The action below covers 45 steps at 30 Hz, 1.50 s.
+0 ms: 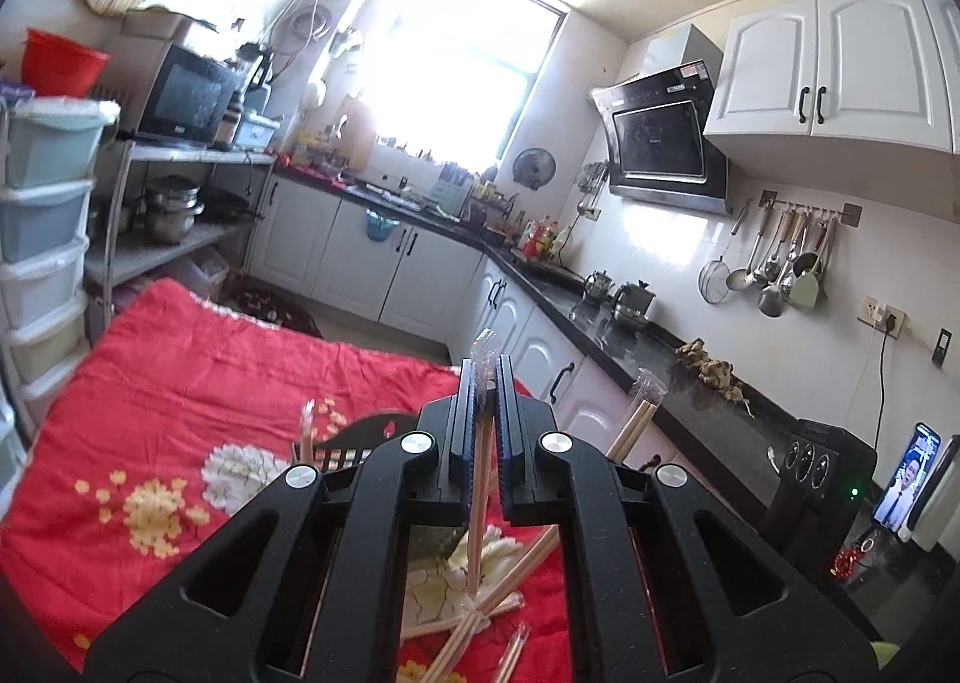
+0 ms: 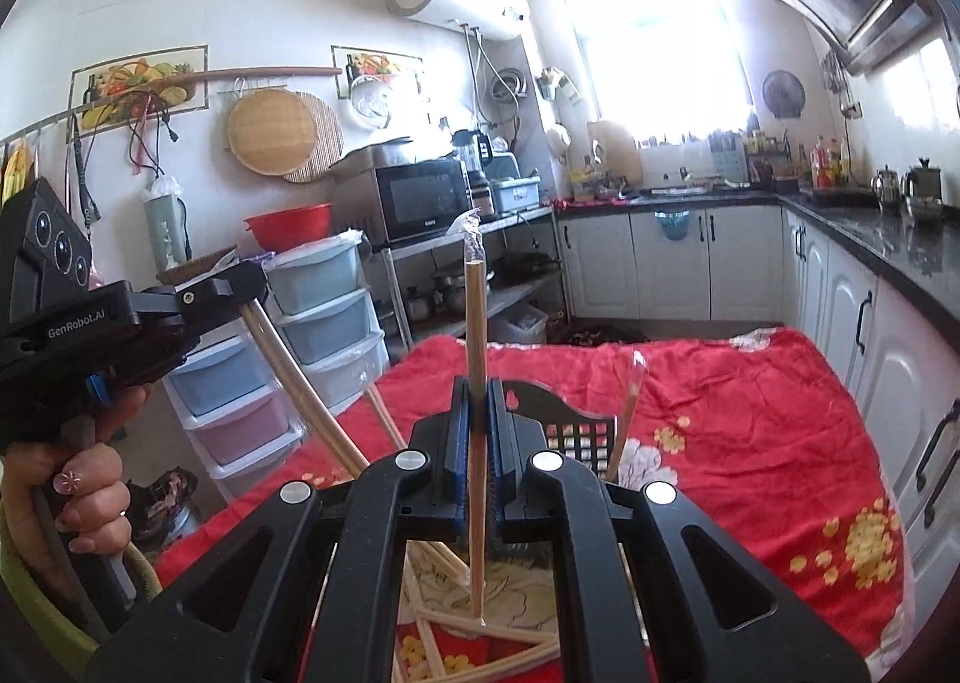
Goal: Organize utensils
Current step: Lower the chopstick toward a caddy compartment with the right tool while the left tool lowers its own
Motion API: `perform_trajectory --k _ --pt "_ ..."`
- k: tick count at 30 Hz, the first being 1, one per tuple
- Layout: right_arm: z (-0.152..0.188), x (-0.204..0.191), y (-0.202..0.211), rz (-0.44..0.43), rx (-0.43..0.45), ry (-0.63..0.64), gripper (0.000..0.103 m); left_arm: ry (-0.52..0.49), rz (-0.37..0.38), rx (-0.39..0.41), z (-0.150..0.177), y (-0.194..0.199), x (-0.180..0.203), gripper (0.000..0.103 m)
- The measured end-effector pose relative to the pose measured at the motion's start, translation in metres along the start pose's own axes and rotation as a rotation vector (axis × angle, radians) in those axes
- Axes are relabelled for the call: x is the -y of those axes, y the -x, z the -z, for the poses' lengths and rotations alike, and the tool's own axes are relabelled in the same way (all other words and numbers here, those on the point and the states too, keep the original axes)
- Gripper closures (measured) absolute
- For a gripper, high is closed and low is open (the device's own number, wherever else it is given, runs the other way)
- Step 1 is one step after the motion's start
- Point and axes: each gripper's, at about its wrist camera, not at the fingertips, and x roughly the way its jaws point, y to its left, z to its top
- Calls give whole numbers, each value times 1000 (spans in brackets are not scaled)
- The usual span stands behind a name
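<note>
Here both tongs point(image 1: 487, 377) point(image 2: 478, 401) pinch slim, plastic-sleeved wooden chopsticks point(image 1: 477, 503) point(image 2: 475, 383).

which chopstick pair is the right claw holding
The upright wrapped pair clamped in the right claw; the others lie loose on the red blanket.

A bright window point(image 2: 651, 32) floods the kitchen; white cabinets point(image 2: 672, 263) under a black counter point(image 1: 636, 341) run below it; a microwave point(image 2: 420, 200) stands left of it, a range hood point(image 1: 660, 143) right.
</note>
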Motion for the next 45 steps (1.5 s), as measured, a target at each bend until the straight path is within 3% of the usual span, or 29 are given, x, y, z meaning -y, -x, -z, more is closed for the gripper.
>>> perform_trajectory --k 21,32,45 --pt "-48 5 -3 39 156 58 97 -82 -100 159 -54 -7 14 100" --pt "-47 10 -14 74 193 75 97 -90 -236 199 -48 -30 -5 100" --pt "-38 16 -40 126 187 78 97 -149 -307 204 -28 -56 -12 100"
